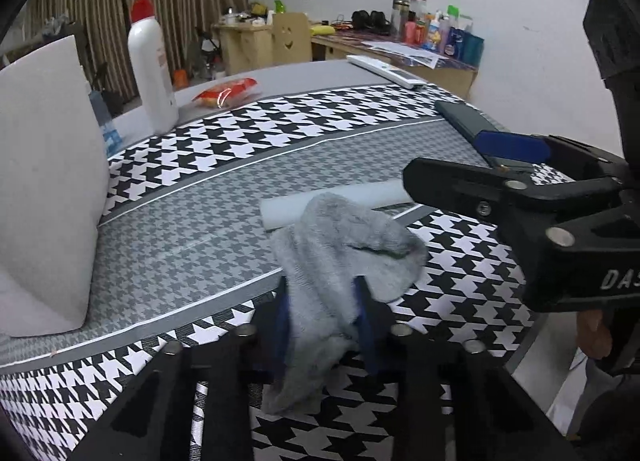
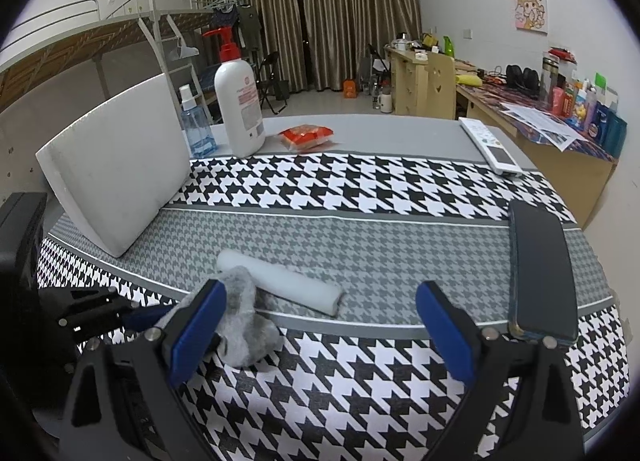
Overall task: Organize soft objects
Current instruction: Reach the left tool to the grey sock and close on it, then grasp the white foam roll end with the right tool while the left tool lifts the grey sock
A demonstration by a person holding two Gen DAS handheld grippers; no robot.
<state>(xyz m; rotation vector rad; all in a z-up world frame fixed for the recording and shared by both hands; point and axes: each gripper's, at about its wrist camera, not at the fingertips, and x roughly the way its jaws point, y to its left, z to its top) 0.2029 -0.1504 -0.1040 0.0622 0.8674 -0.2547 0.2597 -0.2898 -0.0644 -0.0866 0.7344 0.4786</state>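
1. Left gripper [image 1: 324, 325] fingers clamped on grey sock [image 1: 340, 253], lifted over the counter [image 2: 360, 189].
2. Right gripper [image 2: 320, 329] fingers apart, empty.
3. Foam roll [image 2: 280, 281] just behind sock.

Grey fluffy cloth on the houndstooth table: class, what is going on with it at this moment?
A person holds a gripper in each hand. The left gripper has its jaws shut on the grey fluffy cloth, bunched just above the black-and-white houndstooth tablecloth. The right gripper sits beside it with jaws wide open, holding nothing. A white foam roll lies just behind the cloth, a large white foam block leans at the left, and a dark phone lies at the right.
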